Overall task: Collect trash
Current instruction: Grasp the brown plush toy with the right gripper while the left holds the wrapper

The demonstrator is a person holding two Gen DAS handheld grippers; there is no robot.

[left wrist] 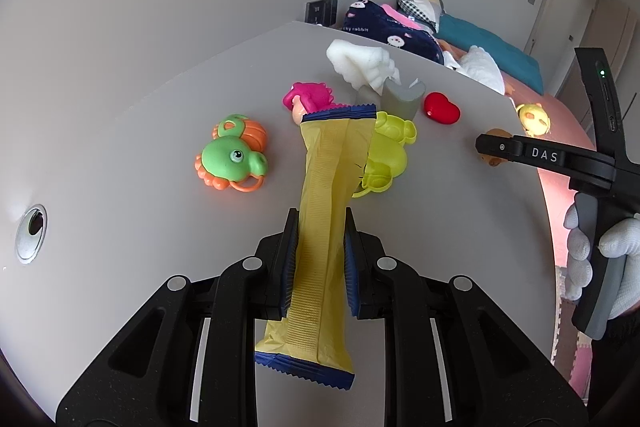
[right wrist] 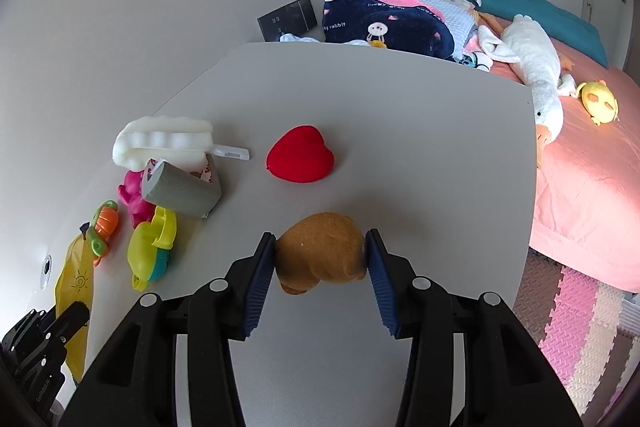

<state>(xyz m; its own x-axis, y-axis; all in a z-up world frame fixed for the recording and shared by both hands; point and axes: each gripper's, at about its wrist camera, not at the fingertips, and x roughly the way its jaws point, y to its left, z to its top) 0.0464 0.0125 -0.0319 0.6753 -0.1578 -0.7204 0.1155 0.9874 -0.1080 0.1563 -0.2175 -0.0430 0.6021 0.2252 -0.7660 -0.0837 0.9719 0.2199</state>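
Note:
A long yellow wrapper with dark blue ends sticks out between the pads of my left gripper, which is shut on its middle above the grey table. The same wrapper shows at the lower left of the right wrist view. My right gripper has both blue pads pressed on the sides of a brown plush toy near the table's right edge. A white-gloved hand holds that gripper's handle.
On the table lie a green and orange toy, a pink toy, a yellow-green toy, white foam, a grey block and a red heart. A pink bed with plush animals borders the right edge.

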